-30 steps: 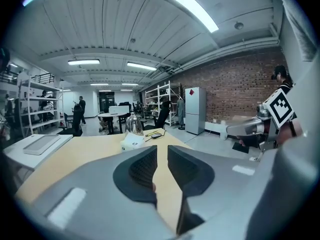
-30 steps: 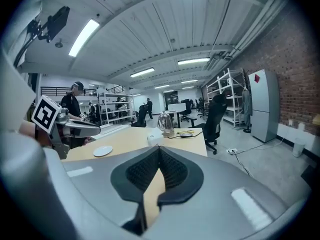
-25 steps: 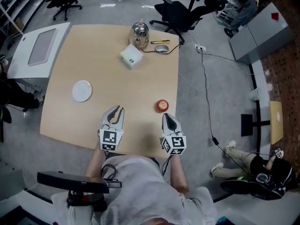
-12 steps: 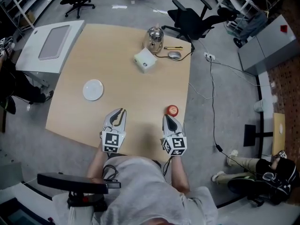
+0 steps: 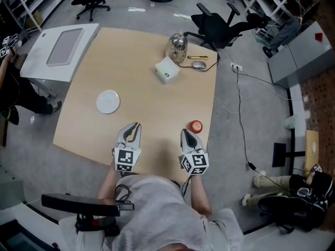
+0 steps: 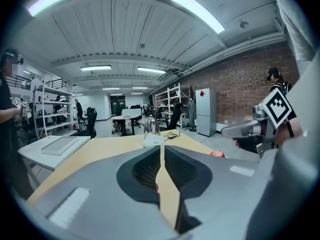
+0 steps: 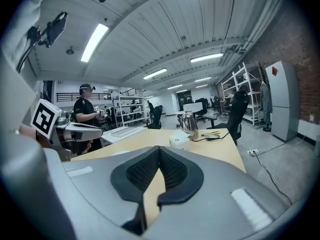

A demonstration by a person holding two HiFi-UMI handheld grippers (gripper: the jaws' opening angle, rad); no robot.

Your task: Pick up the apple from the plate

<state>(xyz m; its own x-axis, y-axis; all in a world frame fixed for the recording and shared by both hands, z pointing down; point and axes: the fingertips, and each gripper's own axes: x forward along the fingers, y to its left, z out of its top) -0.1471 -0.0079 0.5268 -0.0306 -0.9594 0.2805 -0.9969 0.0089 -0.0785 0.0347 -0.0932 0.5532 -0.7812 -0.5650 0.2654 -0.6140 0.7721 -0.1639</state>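
- Head view: left gripper point(image 5: 134, 126) and right gripper point(image 5: 187, 134) sit side by side at the near edge of the table point(image 5: 152, 103), both pointing across it.
- Apple point(image 5: 196, 126): on bare wood just ahead and to the right of the right gripper's tips, close to the table's right edge. It is not on the plate.
- Plate point(image 5: 108, 101): empty, ahead and to the left of the left gripper, well apart from the apple.
- Left gripper view: the jaws have just been closing and now meet at the tips, with nothing between them. The apple point(image 6: 217, 154) lies off to their right.
- Right gripper view: jaws together, nothing between them. The apple is out of frame.
- Hazard, judged: jaws that arrive closed would push the apple, not take it. It is round and near the edge, so it could roll off the table.
- Cause: reaching in before parting the jaws, or meeting the apple off-centre.
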